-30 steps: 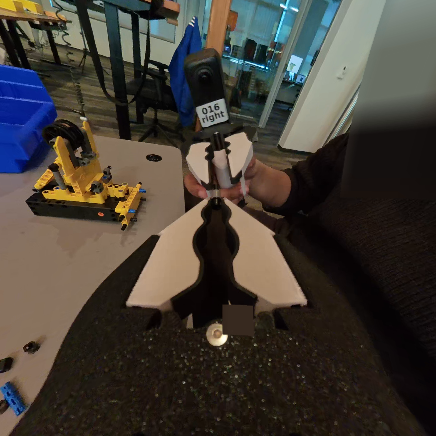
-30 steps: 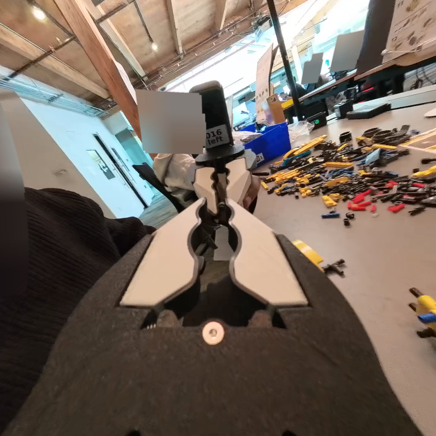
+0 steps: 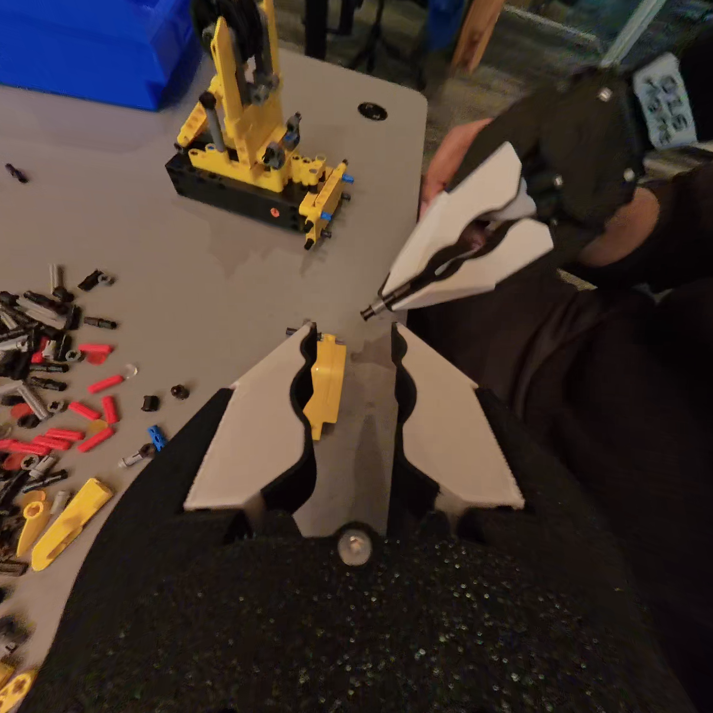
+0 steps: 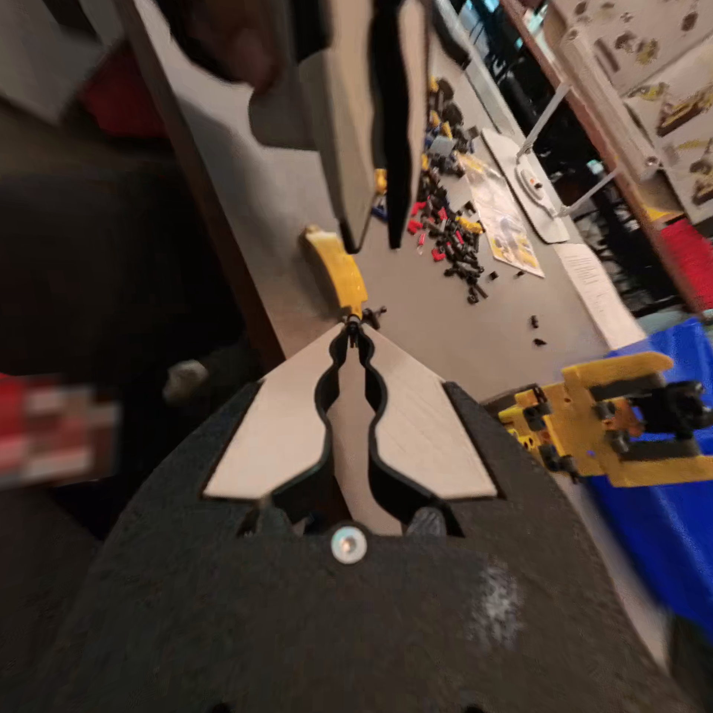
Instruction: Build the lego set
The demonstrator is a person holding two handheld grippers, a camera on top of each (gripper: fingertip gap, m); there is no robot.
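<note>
Above the grey table (image 3: 193,270), left claw (image 3: 353,328) gapes over a yellow panel (image 3: 326,386); right claw (image 4: 352,331) pinches a black pin (image 3: 376,306).

Left wrist view looks steeply down, close over the grey table (image 3: 239,293); right wrist view faces low along it; both share the yellow curved panel (image 3: 328,386) at 12 o'clock
</note>
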